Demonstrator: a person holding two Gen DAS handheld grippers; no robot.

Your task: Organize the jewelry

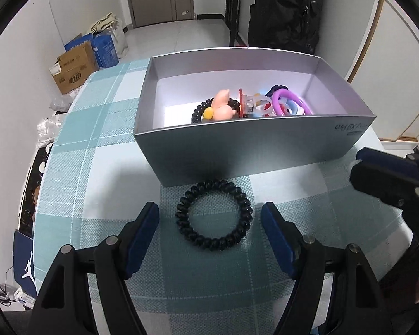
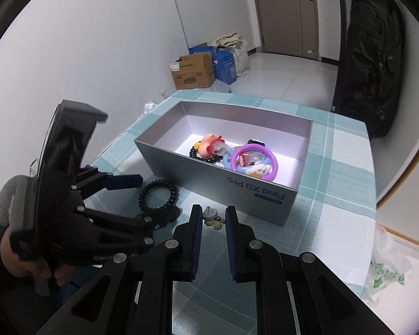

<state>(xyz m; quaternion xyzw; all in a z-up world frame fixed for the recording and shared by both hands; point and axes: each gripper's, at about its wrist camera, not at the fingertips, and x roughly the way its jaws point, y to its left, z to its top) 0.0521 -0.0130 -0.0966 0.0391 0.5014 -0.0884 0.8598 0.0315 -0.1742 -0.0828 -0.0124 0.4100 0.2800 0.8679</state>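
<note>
A black spiral hair tie [image 1: 213,244] lies flat on the teal checked cloth, just in front of the grey box [image 1: 254,153]. My left gripper [image 1: 211,209] is open and straddles the tie, a pad on each side, neither one touching it. The right wrist view shows the same left gripper [image 2: 159,195] over the tie [image 2: 164,182]. My right gripper [image 2: 213,209] is shut with nothing between its pads, and a small white and green charm [image 2: 211,219] lies on the cloth just past its tips. The box [image 2: 237,192] holds a pink figure [image 1: 223,106], a purple ring [image 2: 265,150] and another black spiral tie [image 1: 199,111].
The right gripper [image 1: 354,167] enters the left wrist view at the right, beside the box's near corner. Cardboard boxes [image 2: 192,71] stand on the floor past the table's far edge. A black bag [image 2: 371,78] leans at the back right. A plastic bag [image 2: 388,273] lies off the table's right side.
</note>
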